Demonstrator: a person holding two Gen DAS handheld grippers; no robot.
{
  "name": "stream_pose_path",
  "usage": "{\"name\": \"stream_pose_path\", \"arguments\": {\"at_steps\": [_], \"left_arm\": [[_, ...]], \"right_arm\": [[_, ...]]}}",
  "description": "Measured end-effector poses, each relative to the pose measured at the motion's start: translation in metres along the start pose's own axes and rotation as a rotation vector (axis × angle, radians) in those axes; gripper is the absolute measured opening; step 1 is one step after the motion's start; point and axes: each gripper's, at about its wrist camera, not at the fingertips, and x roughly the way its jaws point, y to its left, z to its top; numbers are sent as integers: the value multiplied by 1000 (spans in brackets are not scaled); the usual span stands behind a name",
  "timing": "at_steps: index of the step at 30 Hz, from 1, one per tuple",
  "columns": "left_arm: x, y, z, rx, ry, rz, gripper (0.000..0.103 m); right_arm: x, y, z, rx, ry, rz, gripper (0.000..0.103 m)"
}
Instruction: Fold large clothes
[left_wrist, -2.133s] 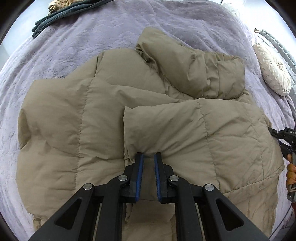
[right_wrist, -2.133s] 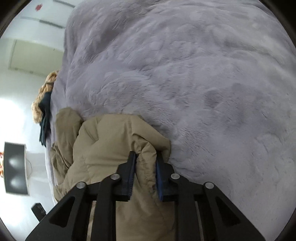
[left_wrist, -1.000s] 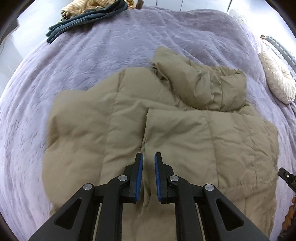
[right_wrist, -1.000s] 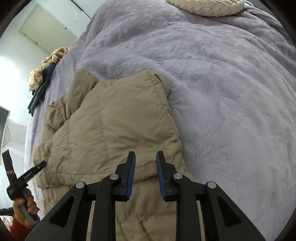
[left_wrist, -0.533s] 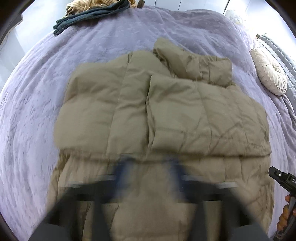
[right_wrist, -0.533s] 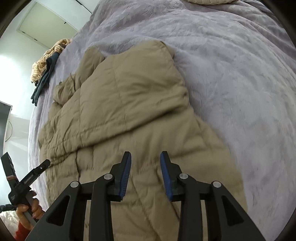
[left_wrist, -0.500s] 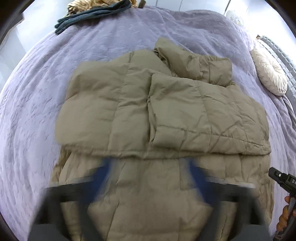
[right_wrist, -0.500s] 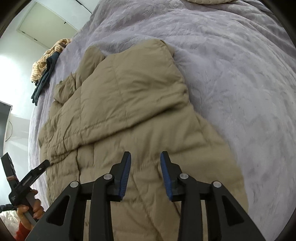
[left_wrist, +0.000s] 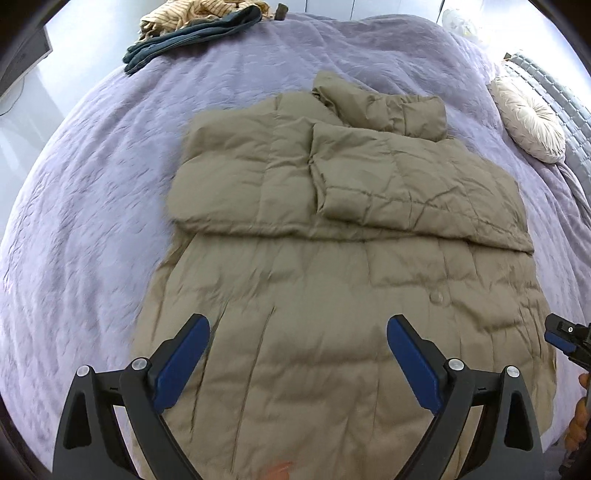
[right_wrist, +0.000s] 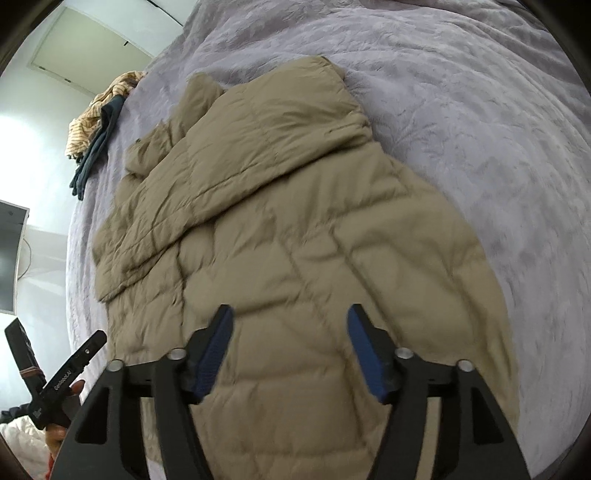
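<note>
We are looking at a khaki quilted down coat (left_wrist: 347, 280) lying spread on a lavender plush bedspread (left_wrist: 92, 206). Both sleeves are lying folded across the chest, the right-hand one overlapping the other, with the collar (left_wrist: 384, 110) bunched at the far end. The shell is reading as matte and puffy, stitched into broad horizontal baffles, creased near the hem; one round snap (left_wrist: 436, 297) is showing on the lower body. The bedspread is showing an embossed, velvety pattern.

We are holding the left gripper (left_wrist: 298, 354) above the lower body of the coat, its blue-padded fingers (left_wrist: 183, 360) spread wide, gripping nothing. The right gripper (right_wrist: 289, 347) is likewise hovering over the coat near its right edge, released, blue pads apart.

A round pleated cream cushion (left_wrist: 528, 123) is resting at the bed's right side; dark teal and striped tan garments (left_wrist: 192, 31) are piled at the far corner.
</note>
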Motion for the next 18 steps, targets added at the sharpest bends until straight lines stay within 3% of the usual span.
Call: {"name": "stream_pose_path", "arguments": {"at_steps": [1, 4, 7, 14, 18], "left_arm": [[-3, 2, -3, 0, 2, -1, 97], [-15, 8, -15, 8, 23, -2, 97], [-24, 12, -26, 20, 40, 5, 97], [-40, 28, -51, 0, 91, 22, 97], [-42, 37, -66, -24, 131, 29, 97]], "right_arm": [[-3, 1, -4, 1, 0, 6, 83], [-16, 8, -17, 4, -3, 47, 87], [-25, 13, -28, 9, -8, 72, 103], [-37, 12, -48, 76, 18, 104, 103], [-40, 0, -57, 111, 32, 64, 103]]}}
